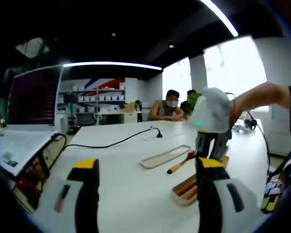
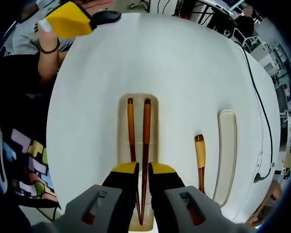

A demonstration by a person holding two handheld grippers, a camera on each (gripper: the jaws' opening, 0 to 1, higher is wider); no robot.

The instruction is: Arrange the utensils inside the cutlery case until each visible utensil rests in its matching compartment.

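Looking at the right gripper view, the right tool (image 2: 142, 171) sits at the bottom centre of the frame, its yellow-tipped jaws pinched narrow around one of the chopsticks (image 2: 145, 145). Both sticks lie lengthwise in the cutlery case (image 2: 154, 104), which sits mid-frame on the white tabletop (image 2: 174, 58). Right of the case a wooden-handled utensil (image 2: 200, 155) lies loose on the tabletop, just beside the case lid (image 2: 226, 145) further right. Upper left there's a hand holding the left tool, yellow tip showing.

In the left gripper view, the left tool (image 1: 148, 172) is at the bottom with jaws spread wide, nothing between them. The right tool (image 1: 211, 141) comes in from the right, over the case (image 1: 182, 190) at lower right. The loose utensil (image 1: 182, 162) and lid (image 1: 165, 156) are mid-frame, and a black cable (image 1: 111, 143) runs across the tabletop behind them. A laptop (image 1: 19, 126) sits at the left, and people sit at the far end.
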